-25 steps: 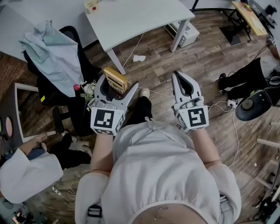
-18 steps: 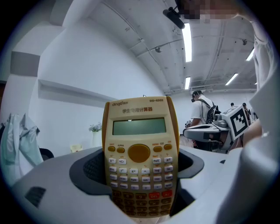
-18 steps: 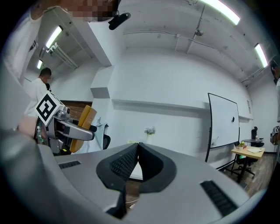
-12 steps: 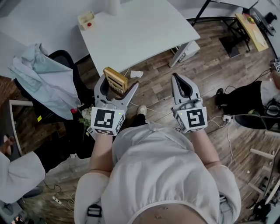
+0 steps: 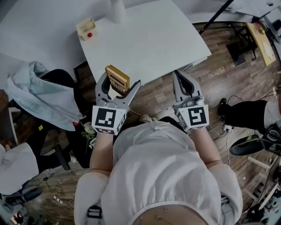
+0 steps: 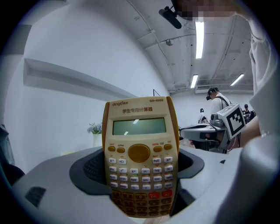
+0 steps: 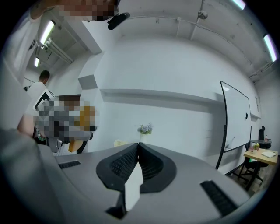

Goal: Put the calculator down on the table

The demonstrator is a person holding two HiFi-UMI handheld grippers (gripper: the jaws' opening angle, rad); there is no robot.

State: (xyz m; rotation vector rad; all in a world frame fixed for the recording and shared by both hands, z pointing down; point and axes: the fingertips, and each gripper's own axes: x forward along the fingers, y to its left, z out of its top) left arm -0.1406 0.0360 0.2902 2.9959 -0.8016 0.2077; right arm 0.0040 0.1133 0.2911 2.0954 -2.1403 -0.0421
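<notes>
A yellow calculator (image 5: 117, 78) (image 6: 140, 157) stands upright between the jaws of my left gripper (image 5: 116, 83) (image 6: 141, 175), which is shut on its lower half; its display and keys face the left gripper view. It hangs over the near edge of the white table (image 5: 149, 39). My right gripper (image 5: 184, 83) (image 7: 138, 151) is shut with its jaws pressed together and nothing between them, level with the table's near right edge.
A small cream box with a red dot (image 5: 86, 28) and a white cylinder (image 5: 117, 9) stand at the table's far left. A black chair draped with pale cloth (image 5: 39, 94) stands to my left. Cables and another person's legs (image 5: 246, 115) lie on the wooden floor at right.
Both grippers and I have come closer to the white table; the calculator now hangs at its near edge. Both grips are unchanged.
</notes>
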